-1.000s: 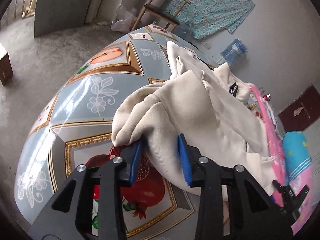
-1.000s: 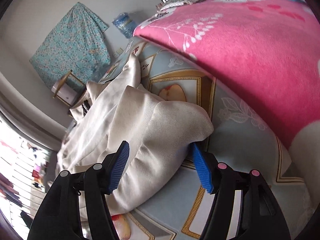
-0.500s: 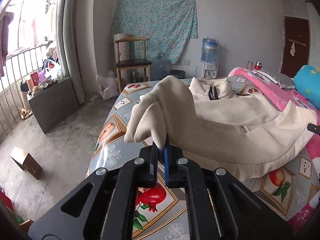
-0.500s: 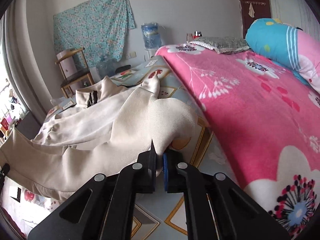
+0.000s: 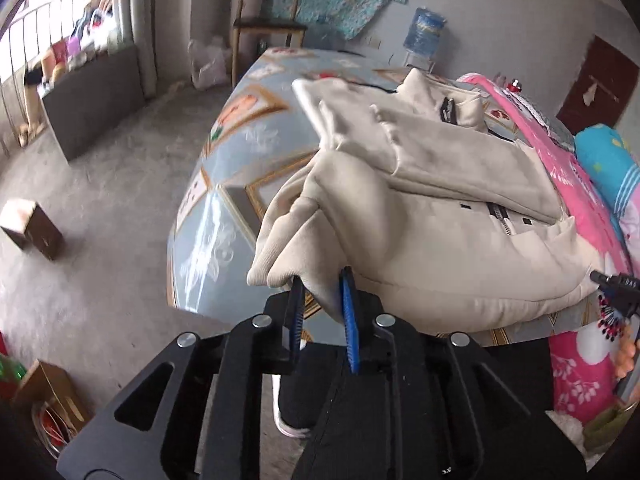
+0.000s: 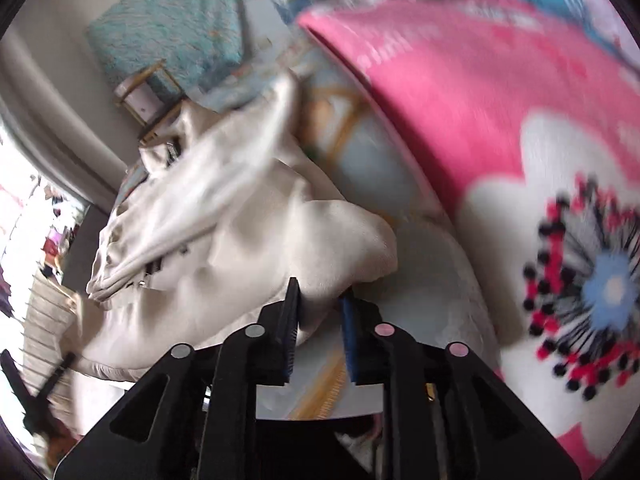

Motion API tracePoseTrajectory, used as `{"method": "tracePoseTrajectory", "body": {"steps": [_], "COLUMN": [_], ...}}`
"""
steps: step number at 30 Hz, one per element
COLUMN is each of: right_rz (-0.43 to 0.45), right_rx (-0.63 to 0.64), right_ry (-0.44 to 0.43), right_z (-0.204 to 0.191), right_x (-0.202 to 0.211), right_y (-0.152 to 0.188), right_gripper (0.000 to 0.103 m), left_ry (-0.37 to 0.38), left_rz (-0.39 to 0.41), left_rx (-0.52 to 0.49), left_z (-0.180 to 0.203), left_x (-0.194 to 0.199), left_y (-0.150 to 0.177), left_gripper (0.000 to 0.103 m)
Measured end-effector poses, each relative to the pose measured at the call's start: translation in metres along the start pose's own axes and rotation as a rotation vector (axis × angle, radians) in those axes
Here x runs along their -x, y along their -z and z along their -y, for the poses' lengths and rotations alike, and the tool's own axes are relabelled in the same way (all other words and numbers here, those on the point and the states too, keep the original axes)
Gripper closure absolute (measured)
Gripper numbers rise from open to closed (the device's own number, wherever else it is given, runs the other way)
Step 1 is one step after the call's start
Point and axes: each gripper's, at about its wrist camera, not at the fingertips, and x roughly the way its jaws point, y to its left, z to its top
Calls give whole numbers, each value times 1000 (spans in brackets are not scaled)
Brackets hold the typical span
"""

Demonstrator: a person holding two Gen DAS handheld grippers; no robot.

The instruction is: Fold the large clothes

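bedroom, bed under a pale blue fruit-print sheet [image 5: 224,168]. cream zip-front fleece jacket [image 5: 440,216] lies across it. left view alone shows its zipper and a brown door [image 5: 596,80]; right view – blurred – shows a pink floral blanket [image 6: 460,92]. left gripper [image 5: 322,304] and right gripper [image 6: 320,312] – jaws slightly parted, jacket hem between the pads.

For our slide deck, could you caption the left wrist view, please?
Left claw pinching the cream jacket's hem.

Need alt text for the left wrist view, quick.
The left gripper pinches a corner of a cream jacket that lies across a bed. The pink blanket is beside it, a chair beyond.
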Motion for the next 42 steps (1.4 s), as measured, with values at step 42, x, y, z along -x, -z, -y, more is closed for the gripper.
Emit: {"method": "tracePoseTrajectory", "body": {"steps": [42], "right_rz": [-192], "right_rx": [635], "right_ry": [-52], "right_z": [-202], "right_x": [-78], "right_y": [48], "right_gripper": [47], "left_ry": [15], "left_rz": [-57], "left_rx": [-299], "left_z": [79], "left_x": [-63], "left_y": [-27], "left_gripper": [43]}}
